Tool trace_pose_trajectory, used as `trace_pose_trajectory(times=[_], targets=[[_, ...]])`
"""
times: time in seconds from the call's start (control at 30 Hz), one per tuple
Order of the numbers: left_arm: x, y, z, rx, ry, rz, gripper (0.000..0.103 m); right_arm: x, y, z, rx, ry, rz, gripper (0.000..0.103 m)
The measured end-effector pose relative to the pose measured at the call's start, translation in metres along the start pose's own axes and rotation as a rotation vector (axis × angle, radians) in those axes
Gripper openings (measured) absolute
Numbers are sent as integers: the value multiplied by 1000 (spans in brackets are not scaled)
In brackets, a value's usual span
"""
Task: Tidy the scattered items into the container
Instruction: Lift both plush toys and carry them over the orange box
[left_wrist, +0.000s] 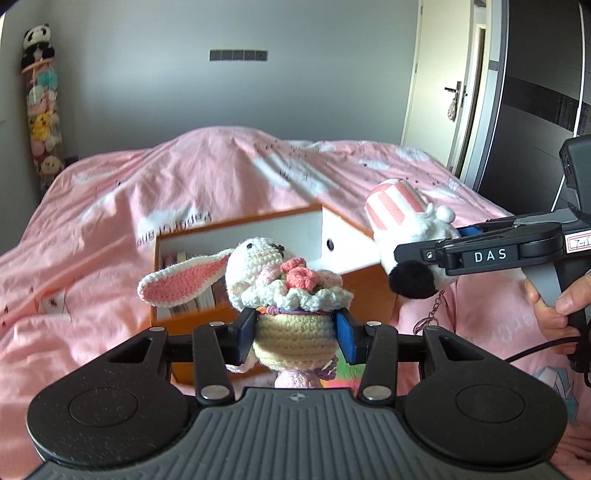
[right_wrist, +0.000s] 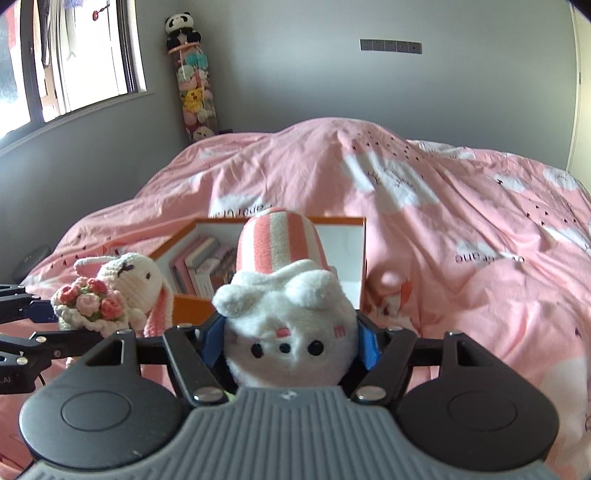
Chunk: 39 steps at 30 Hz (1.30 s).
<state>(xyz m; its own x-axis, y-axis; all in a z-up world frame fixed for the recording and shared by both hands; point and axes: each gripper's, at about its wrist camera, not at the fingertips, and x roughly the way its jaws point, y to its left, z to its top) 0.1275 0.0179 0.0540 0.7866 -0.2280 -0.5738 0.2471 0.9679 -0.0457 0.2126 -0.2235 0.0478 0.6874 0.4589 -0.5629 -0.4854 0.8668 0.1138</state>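
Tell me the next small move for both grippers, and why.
Probably carry both toys forward over the orange box before releasing. The left gripper holds the crochet bunny and the right gripper holds the white plush, both clear of the bed, with the box just ahead and open-topped.

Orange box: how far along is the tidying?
Done: the orange box on the pink bed already holds books.
In hand: the left tongs grip the crocheted bunny; the right tongs grip the white plush, both short of the box.
Left: drop both in.
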Motion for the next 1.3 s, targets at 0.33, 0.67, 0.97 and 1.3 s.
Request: trace_pose_trajectory(times=[0.33, 0.67, 0.97, 1.3], targets=[[44, 25, 59, 32, -104, -53, 52, 43, -16, 58, 43, -16, 94, 71], [138, 65, 69, -123, -6, -146, 52, 134, -42, 83, 113, 144, 115, 71], [194, 86, 55, -287, 123, -236, 52, 179, -53, 88, 105, 242, 84, 71], [228, 96, 46, -383, 234, -172, 52, 204, -45, 84, 101, 318, 104, 71]])
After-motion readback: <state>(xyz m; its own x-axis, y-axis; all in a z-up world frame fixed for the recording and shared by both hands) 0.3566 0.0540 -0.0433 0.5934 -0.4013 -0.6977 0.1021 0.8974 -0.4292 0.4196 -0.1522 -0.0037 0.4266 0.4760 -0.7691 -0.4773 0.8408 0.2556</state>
